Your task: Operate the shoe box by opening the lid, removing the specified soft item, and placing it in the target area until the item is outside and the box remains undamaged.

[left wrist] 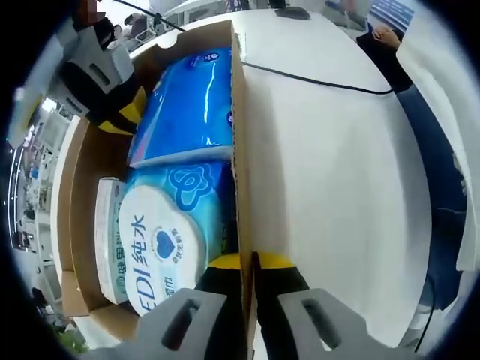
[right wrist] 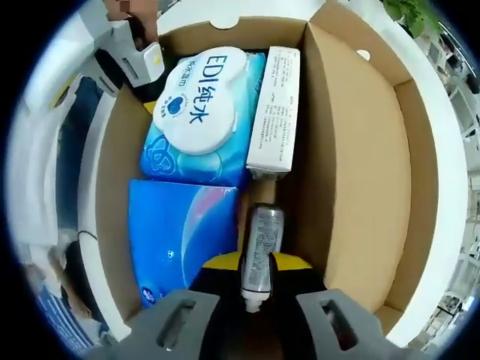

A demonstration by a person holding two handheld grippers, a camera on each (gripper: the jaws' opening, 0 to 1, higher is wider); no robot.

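Open shoe box (right wrist: 360, 172), two blue packs, left gripper (left wrist: 247, 264) clamping wall, right gripper (right wrist: 259, 264) clamping tube (right wrist: 261, 251)

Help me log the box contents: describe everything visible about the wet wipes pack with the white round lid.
The wet wipes pack is a soft light-blue plastic pouch with a large white oval flip lid, closed, printed "EDI" with Chinese characters and a blue heart. It lies flat, lid up, inside the open cardboard shoe box. One end abuts the blue tissue pack; a white carton lies along one side. In the left gripper view it sits just beyond the left gripper.
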